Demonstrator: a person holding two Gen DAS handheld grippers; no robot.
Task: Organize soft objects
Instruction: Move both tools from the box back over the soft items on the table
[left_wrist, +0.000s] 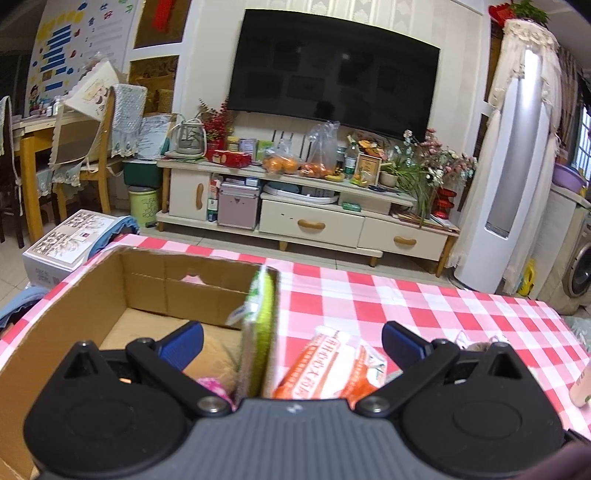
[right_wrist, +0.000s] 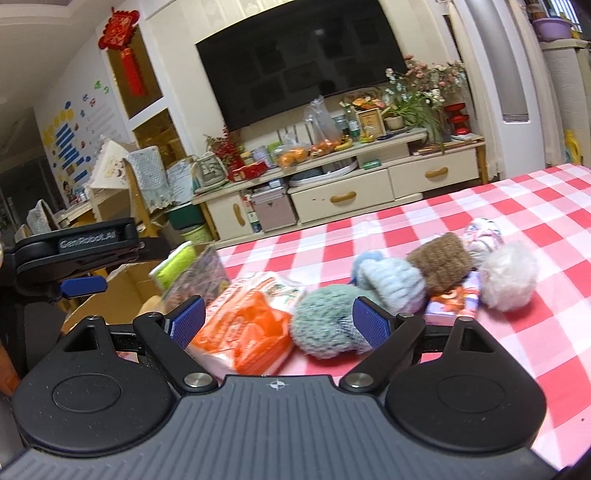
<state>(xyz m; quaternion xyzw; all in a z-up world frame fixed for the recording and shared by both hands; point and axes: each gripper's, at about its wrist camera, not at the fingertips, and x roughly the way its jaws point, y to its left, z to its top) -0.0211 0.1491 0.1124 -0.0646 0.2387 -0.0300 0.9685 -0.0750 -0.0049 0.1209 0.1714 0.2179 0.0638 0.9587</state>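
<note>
Left gripper body hides the pink item (left_wrist: 211, 384) in the box (left_wrist: 66, 314)

Wall-mounted TV (left_wrist: 334, 64) above cream TV stand (left_wrist: 306, 206) crowded with bagged oranges (left_wrist: 282, 164), potted flowers (left_wrist: 439, 158); wooden chair (left_wrist: 90, 147) left; white tower air conditioner (left_wrist: 513, 177) right

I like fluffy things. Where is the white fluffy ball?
In the right wrist view, the white fluffy ball sits far right on the checked tablecloth, beside the brown knitted hat.
</note>
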